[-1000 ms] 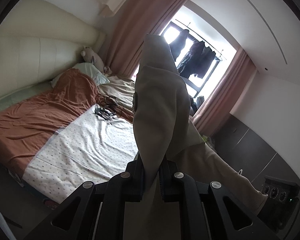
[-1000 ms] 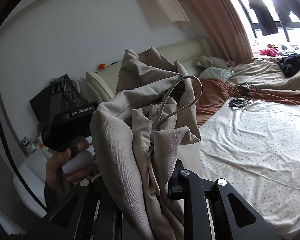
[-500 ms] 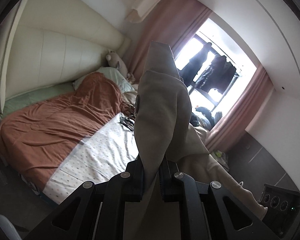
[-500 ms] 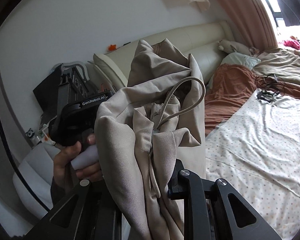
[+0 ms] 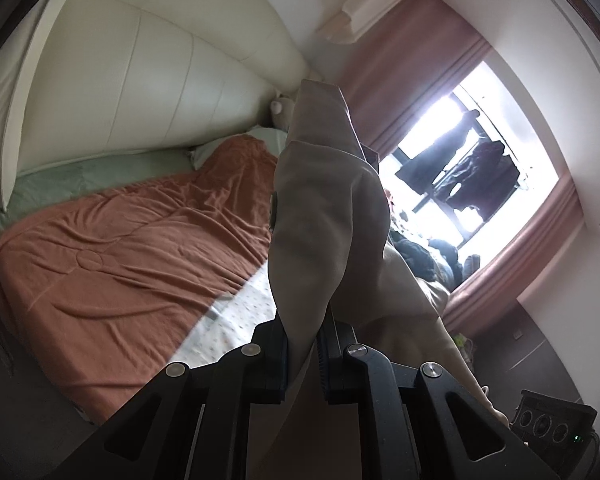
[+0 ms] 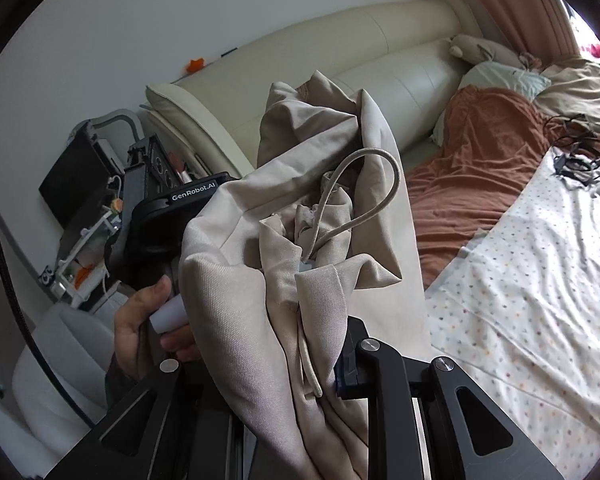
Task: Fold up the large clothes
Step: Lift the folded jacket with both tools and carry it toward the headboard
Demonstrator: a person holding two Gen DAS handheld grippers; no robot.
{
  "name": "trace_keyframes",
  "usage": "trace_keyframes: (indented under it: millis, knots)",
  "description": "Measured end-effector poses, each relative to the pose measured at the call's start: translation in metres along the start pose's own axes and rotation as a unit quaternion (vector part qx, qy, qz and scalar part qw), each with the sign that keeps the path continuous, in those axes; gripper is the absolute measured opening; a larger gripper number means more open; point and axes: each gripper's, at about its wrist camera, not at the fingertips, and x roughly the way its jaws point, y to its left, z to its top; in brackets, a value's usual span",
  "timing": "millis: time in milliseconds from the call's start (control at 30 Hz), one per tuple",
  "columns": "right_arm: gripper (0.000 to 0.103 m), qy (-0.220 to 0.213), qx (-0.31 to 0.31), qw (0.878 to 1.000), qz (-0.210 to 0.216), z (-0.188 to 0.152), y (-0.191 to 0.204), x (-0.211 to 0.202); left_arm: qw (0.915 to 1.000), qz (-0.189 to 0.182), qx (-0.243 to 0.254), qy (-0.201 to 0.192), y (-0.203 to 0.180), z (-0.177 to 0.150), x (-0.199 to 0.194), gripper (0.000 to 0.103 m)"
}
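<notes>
A large beige garment (image 5: 320, 232) is held up in the air above the bed. My left gripper (image 5: 302, 344) is shut on a fold of it, and the cloth stands up between the jaws. My right gripper (image 6: 300, 360) is shut on a thick bunch of the same beige garment (image 6: 240, 320), which has a drawstring loop (image 6: 364, 188). The left gripper's body (image 6: 160, 216), held by a hand, shows at the left of the right wrist view. The right gripper's body (image 5: 552, 428) shows at the lower right of the left wrist view.
A bed with a rust-brown blanket (image 5: 120, 256) and a dotted white sheet (image 6: 540, 280) lies below. A cream padded headboard (image 5: 140, 80) stands behind. Pink curtains (image 5: 412, 60) frame a bright window. A black cable tangle (image 6: 576, 160) lies on the sheet. A cluttered shelf (image 6: 88, 248) stands left.
Both views have swung left toward the headboard end of the bed. The garment stays clamped in both grippers, with the same folds.
</notes>
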Motion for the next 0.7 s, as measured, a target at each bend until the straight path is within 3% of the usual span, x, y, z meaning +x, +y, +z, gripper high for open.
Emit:
trace_keyframes:
  millis: [200, 333, 700]
  knots:
    - [0.02, 0.023, 0.0, 0.999, 0.034, 0.025, -0.001, 0.063, 0.9995, 0.031, -0.004, -0.008, 0.04, 0.039, 0.0, 0.011]
    - [0.02, 0.035, -0.001, 0.997, 0.071, 0.042, 0.009, 0.11, 0.9973, 0.071, 0.003, -0.02, 0.059, 0.071, -0.014, 0.011]
    - [0.02, 0.045, -0.008, 0.986, 0.161, 0.062, 0.027, 0.22, 0.9822, 0.18, 0.042, -0.036, 0.097, 0.142, -0.033, 0.011]
